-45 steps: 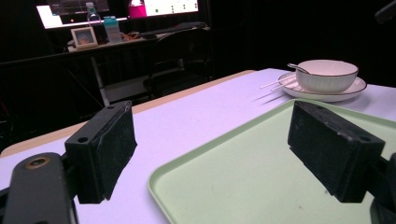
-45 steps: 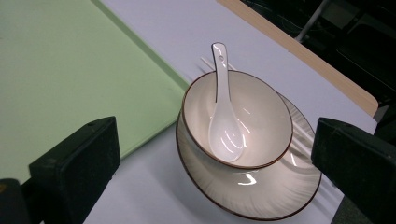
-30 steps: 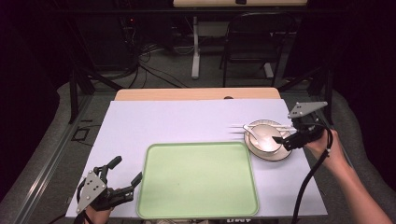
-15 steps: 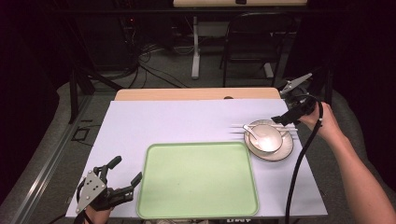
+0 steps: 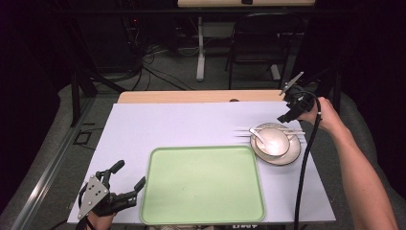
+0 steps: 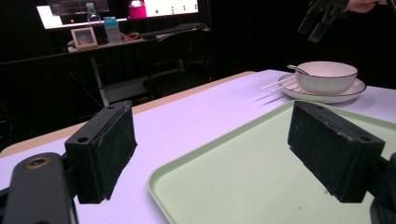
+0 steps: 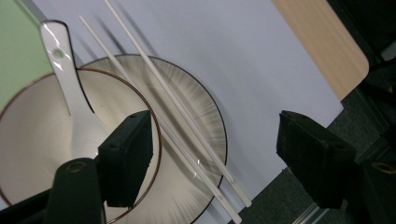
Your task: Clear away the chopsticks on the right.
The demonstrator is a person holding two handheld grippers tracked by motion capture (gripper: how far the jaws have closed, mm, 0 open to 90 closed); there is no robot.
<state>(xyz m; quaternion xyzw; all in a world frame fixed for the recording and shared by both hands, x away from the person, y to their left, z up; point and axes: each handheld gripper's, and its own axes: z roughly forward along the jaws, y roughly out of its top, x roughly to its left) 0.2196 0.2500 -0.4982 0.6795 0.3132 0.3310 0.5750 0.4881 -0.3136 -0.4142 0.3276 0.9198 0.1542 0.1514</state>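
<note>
- High view: the right hand-held gripper [image 5: 288,113] is hovering released above the bowl [image 5: 271,142], which is sitting on a plate [image 5: 292,155] with a spoon [image 5: 255,135] and chopsticks [image 5: 244,130].
- The left hand-held gripper [image 5: 125,180], jaws spread and empty, is resting beside the green tray [image 5: 203,184] on the table [image 5: 163,124].

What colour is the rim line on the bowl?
Dark brown, a thin line edging the round white ceramic bowl; the right gripper view shows it best.

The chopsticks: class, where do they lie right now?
In the high view, the chopsticks lie across the plate at the table's right, behind the bowl.
</note>
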